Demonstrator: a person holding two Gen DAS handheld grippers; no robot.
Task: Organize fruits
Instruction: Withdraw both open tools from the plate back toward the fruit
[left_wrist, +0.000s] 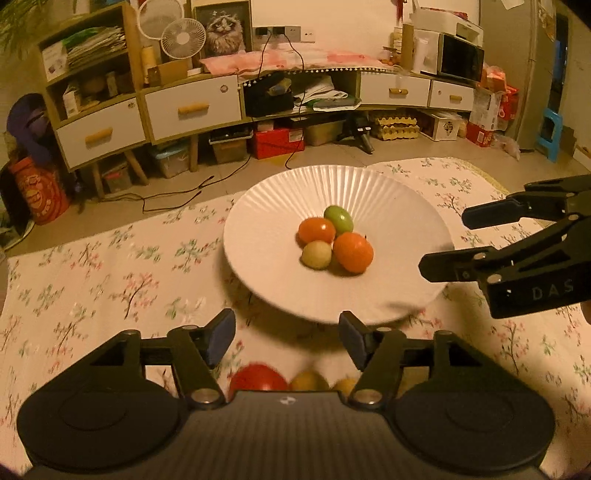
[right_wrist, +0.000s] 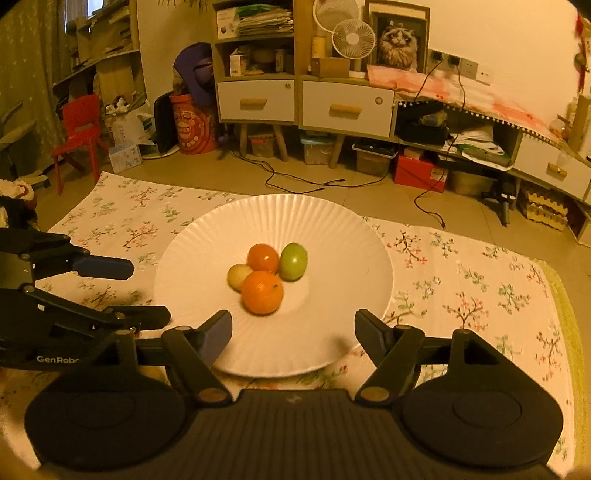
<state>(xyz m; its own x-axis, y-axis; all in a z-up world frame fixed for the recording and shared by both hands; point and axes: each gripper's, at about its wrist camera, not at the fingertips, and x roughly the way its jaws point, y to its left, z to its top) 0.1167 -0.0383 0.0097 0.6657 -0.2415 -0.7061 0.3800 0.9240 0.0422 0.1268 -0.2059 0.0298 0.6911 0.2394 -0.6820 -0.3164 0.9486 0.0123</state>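
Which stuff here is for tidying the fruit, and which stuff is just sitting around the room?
For the job:
- white plate
- green fruit, two orange fruits, pale fruit on it
- red fruit still on the cloth
- left gripper, right gripper

Just lying about:
- fans
- cat picture
- red chair

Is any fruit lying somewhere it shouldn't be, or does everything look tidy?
Four fruits sit clustered on the white plate. Three more, a red fruit and two yellowish fruits, lie off it on the floral cloth, half hidden beneath the left hand-held gripper. Nothing is spilled or damaged.
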